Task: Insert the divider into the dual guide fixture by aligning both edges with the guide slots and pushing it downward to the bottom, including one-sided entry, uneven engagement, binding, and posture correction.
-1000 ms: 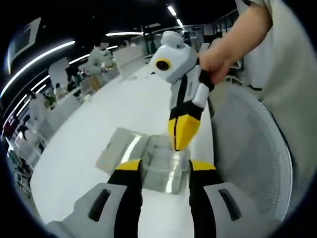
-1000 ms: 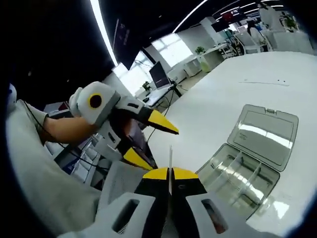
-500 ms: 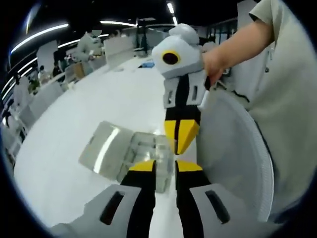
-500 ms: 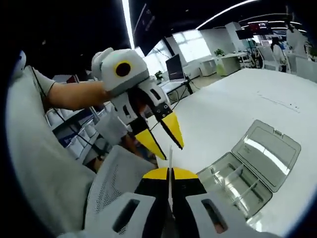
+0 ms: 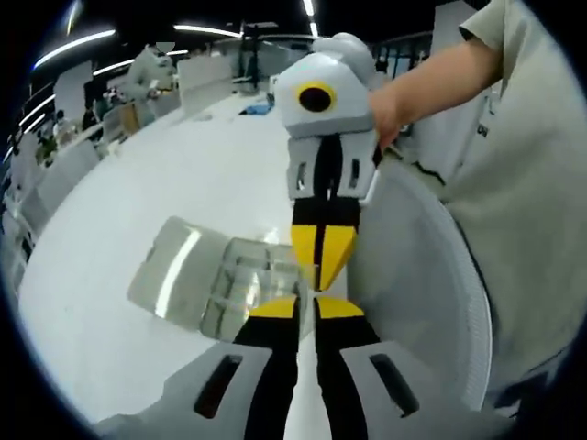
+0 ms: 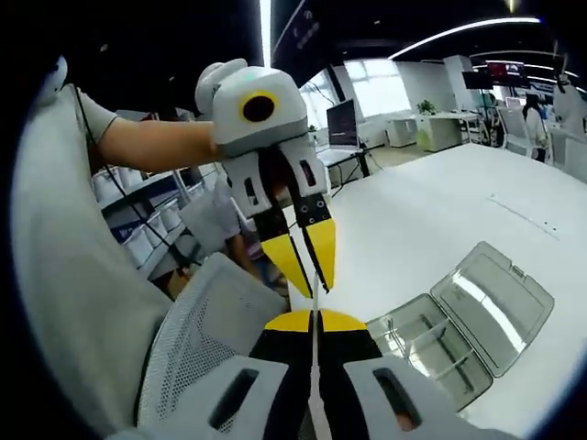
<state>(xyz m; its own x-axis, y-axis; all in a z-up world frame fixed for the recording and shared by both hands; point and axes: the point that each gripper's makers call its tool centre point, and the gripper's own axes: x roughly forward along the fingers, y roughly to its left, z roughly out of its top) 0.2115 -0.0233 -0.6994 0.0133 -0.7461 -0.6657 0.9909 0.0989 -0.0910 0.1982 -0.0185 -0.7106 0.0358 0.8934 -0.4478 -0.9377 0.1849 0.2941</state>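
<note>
Two grippers met tip to tip above the white table (image 6: 440,211), beside the open clear fixture box (image 6: 459,321). Right gripper (image 6: 315,321) jaws were clamped on the thin divider (image 6: 315,307), which stood up between them; left gripper (image 5: 307,307) jaws had closed on its upper edge.

right gripper (image 5: 321,275) above open clear box (image 5: 215,284)
</note>
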